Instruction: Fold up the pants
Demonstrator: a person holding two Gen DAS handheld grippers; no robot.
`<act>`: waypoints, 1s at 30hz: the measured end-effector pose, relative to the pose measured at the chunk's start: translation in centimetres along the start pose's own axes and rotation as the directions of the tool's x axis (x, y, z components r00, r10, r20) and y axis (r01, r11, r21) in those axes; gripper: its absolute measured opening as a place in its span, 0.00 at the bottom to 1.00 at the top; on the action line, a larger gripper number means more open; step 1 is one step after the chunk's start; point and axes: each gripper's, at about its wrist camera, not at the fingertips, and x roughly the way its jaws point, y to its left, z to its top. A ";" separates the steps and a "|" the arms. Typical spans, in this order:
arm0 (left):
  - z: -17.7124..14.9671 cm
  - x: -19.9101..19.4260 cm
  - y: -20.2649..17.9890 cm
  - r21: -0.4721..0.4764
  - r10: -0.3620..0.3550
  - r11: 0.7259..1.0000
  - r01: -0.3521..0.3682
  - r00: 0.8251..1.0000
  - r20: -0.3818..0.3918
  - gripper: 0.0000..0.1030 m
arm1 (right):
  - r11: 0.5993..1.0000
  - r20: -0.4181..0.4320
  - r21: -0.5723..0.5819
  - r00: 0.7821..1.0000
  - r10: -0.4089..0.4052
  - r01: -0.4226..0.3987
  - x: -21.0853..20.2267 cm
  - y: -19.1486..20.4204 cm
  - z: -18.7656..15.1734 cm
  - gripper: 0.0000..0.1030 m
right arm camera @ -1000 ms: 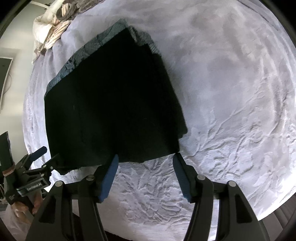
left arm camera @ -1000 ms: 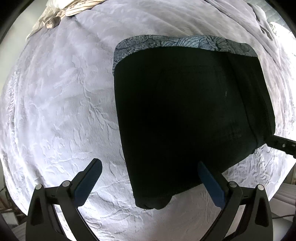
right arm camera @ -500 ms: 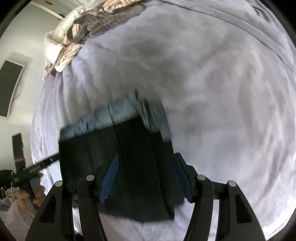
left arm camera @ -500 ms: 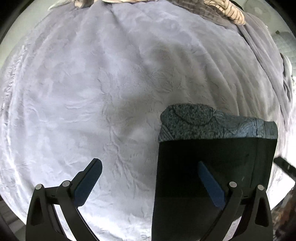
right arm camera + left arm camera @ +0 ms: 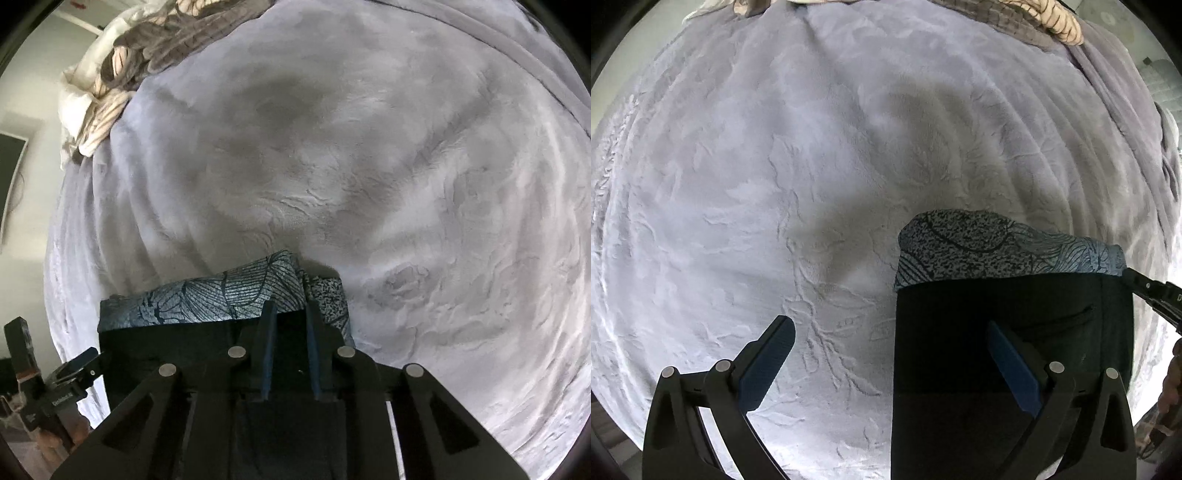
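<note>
The folded black pants lie on a pale embossed bedspread, their blue-grey patterned waistband turned to the far side. My left gripper hangs open and points down. Its right finger is over the black cloth and its left finger over the bedspread. In the right wrist view my right gripper has its jaws closing, narrow, on the black top layer of the pants just below the waistband. The left gripper shows at the pants' left edge.
A heap of striped and cream bedding lies at the far edge of the bed, also in the left wrist view. A dark screen hangs on the wall to the left. A hand holds the left gripper.
Both grippers moved forward over the pants, which slid from mid-frame to the lower part of each view. The right jaws went from wide apart to nearly together. The left jaws stayed wide.
</note>
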 end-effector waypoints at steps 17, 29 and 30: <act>-0.8 0.3 0.4 0.032 0.041 0.999 -0.041 0.999 0.012 1.00 | 0.992 -0.007 -0.119 1.000 -0.031 0.030 -2.6 1.4 -9.2 0.21; -1.6 -1.0 -0.8 0.059 0.059 0.996 -0.060 0.998 0.008 1.00 | 0.999 -0.023 -0.042 0.999 -0.029 0.028 -3.6 -0.7 -11.0 0.51; -2.1 -1.2 -0.9 0.059 0.059 0.996 -0.059 0.998 0.008 1.00 | 0.999 -0.026 -0.036 0.999 -0.026 0.025 -3.5 -0.8 -11.0 0.53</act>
